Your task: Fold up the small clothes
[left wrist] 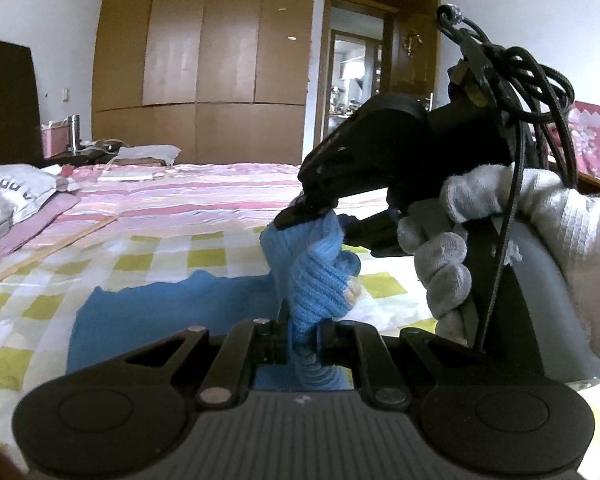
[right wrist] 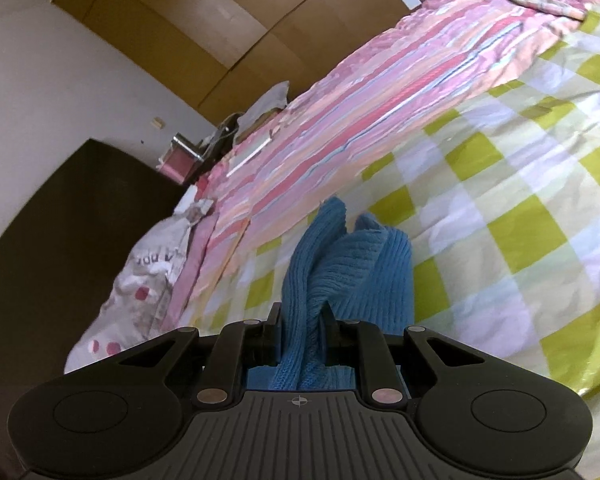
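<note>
Where the ribbed knit bunches between the jaws, the left tool [left wrist: 300, 338] is clamped on the blue garment [left wrist: 312, 276], and the right tool [right wrist: 302, 328] pinches another gathered edge. Part of the garment is lifted between them, the rest trailing onto the checked bedsheet [left wrist: 148, 256]. It looks light, soft and stretchy, likely to sag; hems and corners seem the best holds.

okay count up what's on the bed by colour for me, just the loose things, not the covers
Blue: 1, the knit garment, pinched by the left gripper and the right gripper.
White or grey: 2, the printed bag and the flat paper.
Total: 3.
</note>
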Tool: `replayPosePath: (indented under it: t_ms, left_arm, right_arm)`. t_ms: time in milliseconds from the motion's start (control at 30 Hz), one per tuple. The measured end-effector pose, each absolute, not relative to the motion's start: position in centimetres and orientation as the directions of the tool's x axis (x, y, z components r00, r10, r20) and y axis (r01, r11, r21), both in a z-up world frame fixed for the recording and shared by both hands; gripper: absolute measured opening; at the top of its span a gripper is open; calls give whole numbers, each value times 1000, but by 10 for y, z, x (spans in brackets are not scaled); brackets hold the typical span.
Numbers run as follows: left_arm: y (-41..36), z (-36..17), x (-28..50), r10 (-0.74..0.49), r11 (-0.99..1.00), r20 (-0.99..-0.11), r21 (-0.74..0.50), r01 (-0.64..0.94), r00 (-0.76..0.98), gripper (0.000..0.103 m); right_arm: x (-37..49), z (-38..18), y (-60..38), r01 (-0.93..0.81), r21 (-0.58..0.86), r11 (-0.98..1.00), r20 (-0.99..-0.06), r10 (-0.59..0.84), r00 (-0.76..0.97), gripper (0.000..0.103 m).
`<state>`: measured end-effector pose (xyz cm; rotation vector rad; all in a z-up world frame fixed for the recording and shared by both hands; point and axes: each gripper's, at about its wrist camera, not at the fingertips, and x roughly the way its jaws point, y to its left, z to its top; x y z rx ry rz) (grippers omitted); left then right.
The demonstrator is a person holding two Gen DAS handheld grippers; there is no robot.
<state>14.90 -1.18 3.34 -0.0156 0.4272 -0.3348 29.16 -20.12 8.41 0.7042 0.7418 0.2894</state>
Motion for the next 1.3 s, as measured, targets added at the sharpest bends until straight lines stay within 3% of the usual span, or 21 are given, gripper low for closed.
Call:
replayPosePath:
  t_ms: [833,1300]
  left_arm:
    - [36,31,152,-287,956,-410,-184,229,866,18]
    - [97,13,151,-234,948,-487,-308,85,841,18]
  right_arm:
    - [300,94,-129,-39,575,817,-582,442,683,17]
    - [306,90,-52,-161,494,854,-624,477,618,16]
